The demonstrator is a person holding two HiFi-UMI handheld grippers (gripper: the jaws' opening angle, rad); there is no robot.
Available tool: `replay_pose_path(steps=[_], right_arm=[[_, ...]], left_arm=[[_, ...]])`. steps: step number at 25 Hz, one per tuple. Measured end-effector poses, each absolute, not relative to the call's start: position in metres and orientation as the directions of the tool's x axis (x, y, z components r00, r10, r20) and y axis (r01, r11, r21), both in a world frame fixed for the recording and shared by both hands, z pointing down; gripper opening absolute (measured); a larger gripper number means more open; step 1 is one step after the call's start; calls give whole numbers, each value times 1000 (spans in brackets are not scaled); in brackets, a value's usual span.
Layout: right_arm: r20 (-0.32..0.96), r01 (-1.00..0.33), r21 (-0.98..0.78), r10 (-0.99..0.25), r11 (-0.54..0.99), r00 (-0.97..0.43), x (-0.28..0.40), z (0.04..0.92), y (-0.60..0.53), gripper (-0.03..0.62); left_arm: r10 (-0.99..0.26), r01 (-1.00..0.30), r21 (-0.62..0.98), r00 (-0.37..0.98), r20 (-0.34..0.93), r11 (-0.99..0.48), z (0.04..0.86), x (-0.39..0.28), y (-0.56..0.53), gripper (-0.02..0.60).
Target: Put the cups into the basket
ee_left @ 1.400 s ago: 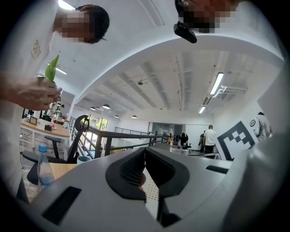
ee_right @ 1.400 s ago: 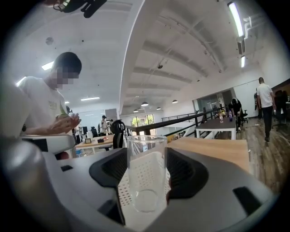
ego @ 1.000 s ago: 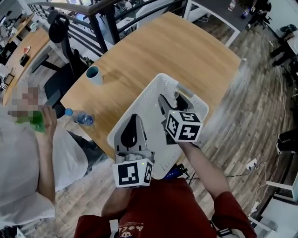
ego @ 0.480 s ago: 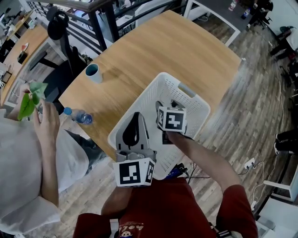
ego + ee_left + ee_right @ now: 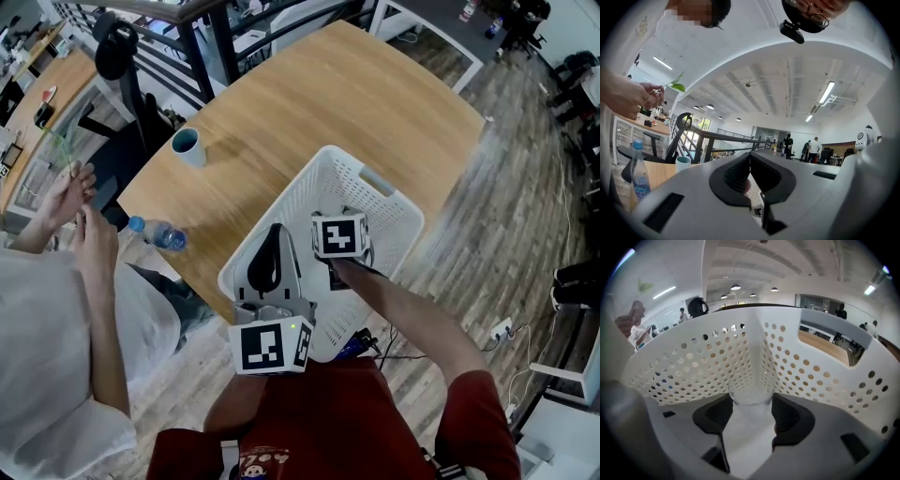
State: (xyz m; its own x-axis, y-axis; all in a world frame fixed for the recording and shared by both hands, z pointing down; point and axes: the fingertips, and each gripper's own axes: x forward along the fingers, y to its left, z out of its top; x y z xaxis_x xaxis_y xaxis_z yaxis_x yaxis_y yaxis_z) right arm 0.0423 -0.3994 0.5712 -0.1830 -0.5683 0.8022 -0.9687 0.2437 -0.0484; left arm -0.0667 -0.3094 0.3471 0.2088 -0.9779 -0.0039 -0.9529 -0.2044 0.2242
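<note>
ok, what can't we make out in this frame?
Base of the clear cup: right gripper view, the glass fades into the white basket between the pads of the right claw; floor contact unclear.
Same cup, head view: covered by the marker cube.
Contents of the teal cup: head view, too small.
Label on the bottle: head view, too small.

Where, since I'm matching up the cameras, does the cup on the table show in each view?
Head view: cup upper left on the table, beyond the water bottle.
Left gripper view: lower left, right of that bottle.
Right gripper view: not in it.
Shared landmark: the water bottle, head and left gripper views.
</note>
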Motion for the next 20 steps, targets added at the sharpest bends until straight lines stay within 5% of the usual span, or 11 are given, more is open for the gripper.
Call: replay_pose_path(steps=[20], right_arm=[[823, -957, -26, -537, 290, -185, 41, 575, -386, 270]], left_arm=[[-977, -951, 229, 212, 0, -206, 350, -65, -308, 8]])
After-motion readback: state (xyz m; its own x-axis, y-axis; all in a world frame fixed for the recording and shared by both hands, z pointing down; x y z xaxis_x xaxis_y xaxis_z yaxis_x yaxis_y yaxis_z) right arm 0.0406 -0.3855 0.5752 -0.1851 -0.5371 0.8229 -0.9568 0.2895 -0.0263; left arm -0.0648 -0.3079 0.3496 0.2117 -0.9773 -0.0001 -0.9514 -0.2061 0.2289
